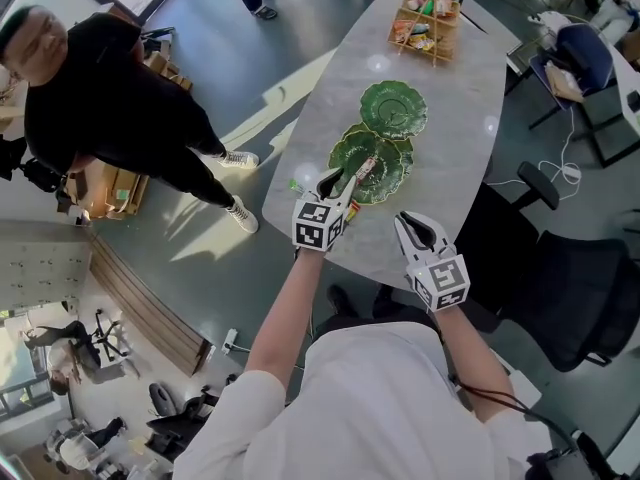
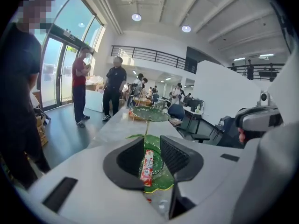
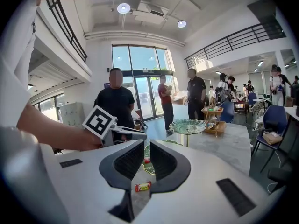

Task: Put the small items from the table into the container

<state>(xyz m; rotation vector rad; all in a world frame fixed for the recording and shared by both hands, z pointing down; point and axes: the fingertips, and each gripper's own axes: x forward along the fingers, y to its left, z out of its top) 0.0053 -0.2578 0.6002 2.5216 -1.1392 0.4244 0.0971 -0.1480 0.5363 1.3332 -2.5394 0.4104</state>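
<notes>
The long grey marble table (image 1: 450, 118) runs from the frame's centre toward the top right. A bystander in black (image 1: 100, 108) stands on the floor at the upper left, well apart from it. Near the table's close end stands a green leaf-shaped tiered dish, with its lower dish (image 1: 395, 168) (image 2: 163, 171) under a smaller upper dish (image 1: 393, 108) (image 2: 150, 114) on a thin stem. A wooden rack (image 1: 425, 23) of snacks sits at the far end, near the top edge.

The left gripper (image 1: 335, 181) (image 2: 152, 141) reaches over the lower dish's near rim with its jaws spread. A red-and-white candy stick (image 2: 148, 164) (image 1: 365, 168) shows between them, close to the left jaw. The gap is far wider than the stick and the pads do not pinch it; it appears to lie in the lower dish.

The right gripper (image 1: 410, 220) (image 3: 146, 143) hovers over the table's near edge at lower centre. Its jaws are parted and nothing is clamped. Below them a small red, yellow and green wrapped candy (image 3: 142, 186) lies on the tabletop, just short of the lower dish.
</notes>
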